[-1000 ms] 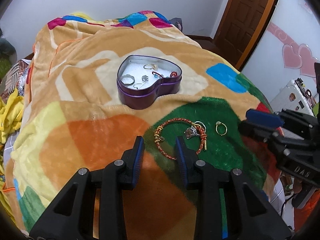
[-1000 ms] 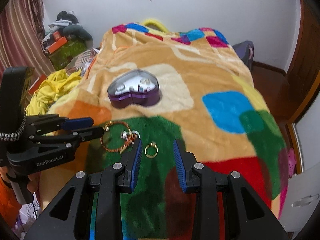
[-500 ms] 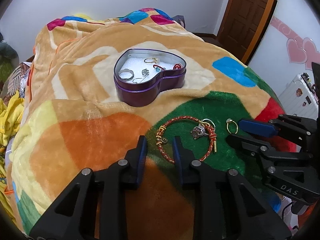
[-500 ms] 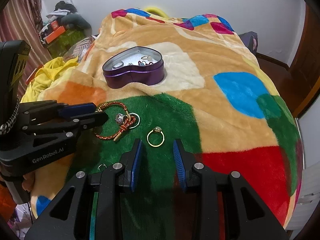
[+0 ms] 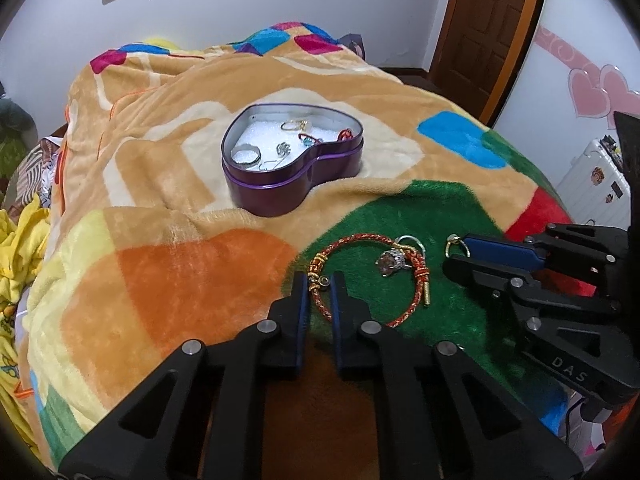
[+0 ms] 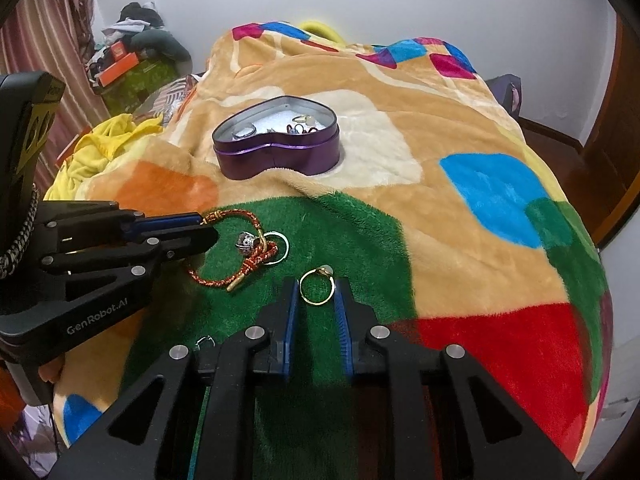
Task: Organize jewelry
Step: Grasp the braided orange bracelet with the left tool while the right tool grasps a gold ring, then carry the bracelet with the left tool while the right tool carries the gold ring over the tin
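Note:
A purple heart-shaped tin [image 5: 294, 184] [image 6: 276, 156] with several rings inside sits on the blanket. A red braided bracelet [image 5: 370, 240] [image 6: 236, 216] with a silver charm [image 5: 392, 262] lies on the green patch. My left gripper [image 5: 319, 283] [image 6: 208, 228] is narrowly open, its fingers on either side of the bracelet's gold-beaded end. A gold ring [image 6: 317, 289] [image 5: 454, 240] lies between the fingers of my right gripper [image 6: 317, 294] [image 5: 450, 256], which is open around it.
A silver hoop [image 6: 280, 246] lies beside the bracelet clasp. A small ring [image 6: 204, 342] lies near my right gripper's left finger. Yellow clothes [image 6: 104, 140] lie left of the bed, a wooden door [image 5: 492, 28] is at right.
Both grippers have moved forward and down. The left fingers have narrowed around the bracelet's beaded end; the right fingers now bracket the gold ring.

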`<state>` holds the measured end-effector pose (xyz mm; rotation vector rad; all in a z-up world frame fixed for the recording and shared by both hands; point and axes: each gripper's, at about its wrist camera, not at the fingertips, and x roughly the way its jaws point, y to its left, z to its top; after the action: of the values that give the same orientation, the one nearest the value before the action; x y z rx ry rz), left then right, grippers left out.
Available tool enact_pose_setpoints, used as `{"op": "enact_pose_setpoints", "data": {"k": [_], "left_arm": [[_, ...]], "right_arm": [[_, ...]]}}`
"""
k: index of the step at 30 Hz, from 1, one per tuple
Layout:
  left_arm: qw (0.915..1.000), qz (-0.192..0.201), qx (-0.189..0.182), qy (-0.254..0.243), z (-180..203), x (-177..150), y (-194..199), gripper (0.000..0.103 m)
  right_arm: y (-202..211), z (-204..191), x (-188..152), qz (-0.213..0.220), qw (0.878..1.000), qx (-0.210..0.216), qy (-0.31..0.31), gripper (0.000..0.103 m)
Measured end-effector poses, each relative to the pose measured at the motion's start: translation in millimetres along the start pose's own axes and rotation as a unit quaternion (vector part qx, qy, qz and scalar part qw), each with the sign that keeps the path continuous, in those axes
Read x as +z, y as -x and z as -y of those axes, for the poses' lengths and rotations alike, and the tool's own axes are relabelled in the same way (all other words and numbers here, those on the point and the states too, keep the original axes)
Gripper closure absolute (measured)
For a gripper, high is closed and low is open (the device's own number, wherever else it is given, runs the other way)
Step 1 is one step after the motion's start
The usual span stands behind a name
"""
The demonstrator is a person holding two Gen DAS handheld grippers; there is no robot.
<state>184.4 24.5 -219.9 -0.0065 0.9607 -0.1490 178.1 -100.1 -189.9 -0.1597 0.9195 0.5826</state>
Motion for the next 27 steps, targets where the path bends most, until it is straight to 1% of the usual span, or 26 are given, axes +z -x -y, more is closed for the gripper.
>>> {"op": "enact_pose_setpoints", "data": {"k": [7,17,27], "left_arm": [[0.9999,0.012,-0.005,0.009,0.5,1.8,12.7,0.094],[0.9982,0.057,-0.002,0.016,-1.5,15.6,43.4,0.094],[0.9950,0.098,0.008,0.021,-9.4,35.0,67.2,0.094]], "right_arm": [[8.8,-3.2,4.4,0.011,1.000,-0.001,0.002,0.087],[28.9,1.3,17.7,0.045,0.999,-0.002,-0.011,0.087],[45.2,-1.4,39.5,0.085,0.996,0.000,-0.008,0.087]]}}
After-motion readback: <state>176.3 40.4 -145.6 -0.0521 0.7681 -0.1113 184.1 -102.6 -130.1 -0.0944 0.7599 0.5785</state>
